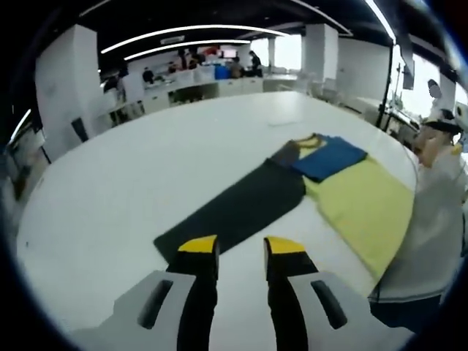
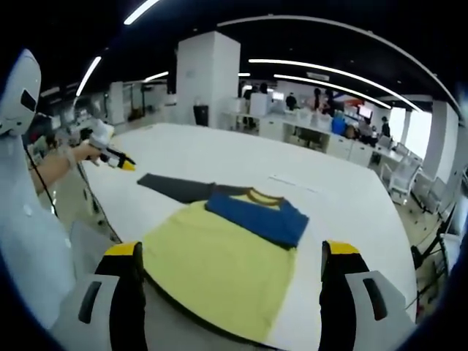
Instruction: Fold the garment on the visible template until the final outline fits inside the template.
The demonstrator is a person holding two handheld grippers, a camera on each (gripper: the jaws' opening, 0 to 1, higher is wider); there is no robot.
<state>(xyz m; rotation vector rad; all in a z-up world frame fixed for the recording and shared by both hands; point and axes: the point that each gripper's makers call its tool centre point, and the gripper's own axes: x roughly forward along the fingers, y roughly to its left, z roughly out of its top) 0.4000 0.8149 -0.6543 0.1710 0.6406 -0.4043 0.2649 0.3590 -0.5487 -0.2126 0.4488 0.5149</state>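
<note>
Yellow-tipped left gripper (image 1: 242,247): jaws standing apart, gripping nothing, hovering just short of the dark sleeve end (image 1: 183,234). Right gripper (image 2: 232,256): my jaws spreading wide, released, framing the yellow hem. Garment (image 2: 219,263): lying flat on the white bench (image 2: 219,157), yellow body nearest, blue panel (image 2: 259,216) folding across the collar, dark sleeve stretching away. Template: I cannot tell it apart.

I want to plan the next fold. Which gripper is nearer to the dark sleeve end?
Left. The left gripper hovers open beside the dark sleeve end; the right gripper is at the yellow hem.
</note>
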